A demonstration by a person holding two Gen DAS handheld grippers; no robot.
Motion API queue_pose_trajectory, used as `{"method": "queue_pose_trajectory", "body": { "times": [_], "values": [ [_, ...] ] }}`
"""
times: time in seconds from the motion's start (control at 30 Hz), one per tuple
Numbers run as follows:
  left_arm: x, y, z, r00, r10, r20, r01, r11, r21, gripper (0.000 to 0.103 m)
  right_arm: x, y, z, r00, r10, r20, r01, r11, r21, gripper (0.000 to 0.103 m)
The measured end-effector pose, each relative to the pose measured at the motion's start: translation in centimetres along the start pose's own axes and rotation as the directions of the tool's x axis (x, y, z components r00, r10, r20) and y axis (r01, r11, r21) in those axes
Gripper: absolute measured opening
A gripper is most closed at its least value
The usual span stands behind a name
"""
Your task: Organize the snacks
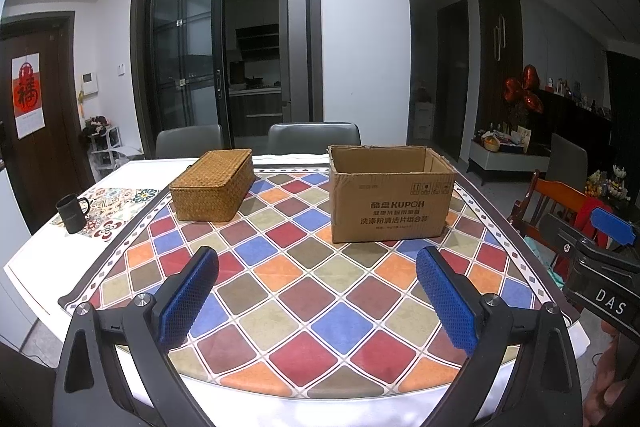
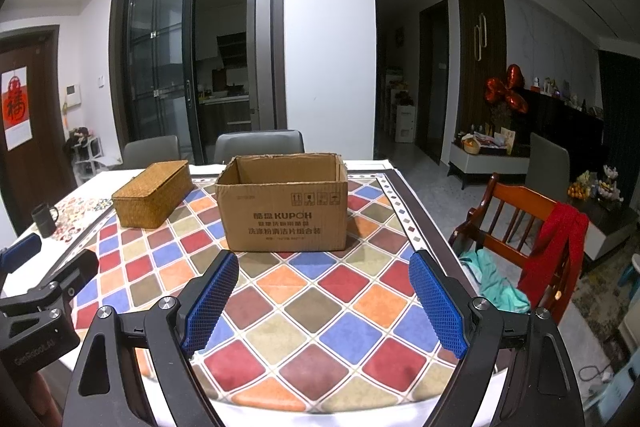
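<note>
Both grippers, left (image 1: 316, 291) and right (image 2: 322, 301), fingers spread, empty. On desk (image 2: 304, 311): open cardboard box (image 2: 282, 211) at 12 o'clock, wicker basket (image 2: 152, 195) at 10. Likely light, stiff; grip by rims. No snacks visible.

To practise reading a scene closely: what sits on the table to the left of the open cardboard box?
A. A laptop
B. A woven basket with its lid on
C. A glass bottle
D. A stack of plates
B: a woven basket with its lid closed stands left of the open-topped cardboard box on the table, apart from it.
</note>
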State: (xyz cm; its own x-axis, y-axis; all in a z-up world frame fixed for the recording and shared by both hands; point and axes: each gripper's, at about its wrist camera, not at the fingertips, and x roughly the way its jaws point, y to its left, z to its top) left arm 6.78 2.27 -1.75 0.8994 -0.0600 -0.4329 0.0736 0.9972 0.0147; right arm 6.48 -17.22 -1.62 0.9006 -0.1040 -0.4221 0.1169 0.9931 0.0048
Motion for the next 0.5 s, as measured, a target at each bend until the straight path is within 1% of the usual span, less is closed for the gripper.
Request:
{"method": "queue_pose_trajectory", "body": {
  "times": [0.5],
  "values": [
    [-0.22, 0.05, 0.28, 1.000, 0.012, -0.005, -0.012, 1.000, 0.005, 0.103, 0.03, -0.04, -0.09, 1.000, 0.000, 0.001, 0.000, 1.000, 0.000, 0.088]
  ]
}}
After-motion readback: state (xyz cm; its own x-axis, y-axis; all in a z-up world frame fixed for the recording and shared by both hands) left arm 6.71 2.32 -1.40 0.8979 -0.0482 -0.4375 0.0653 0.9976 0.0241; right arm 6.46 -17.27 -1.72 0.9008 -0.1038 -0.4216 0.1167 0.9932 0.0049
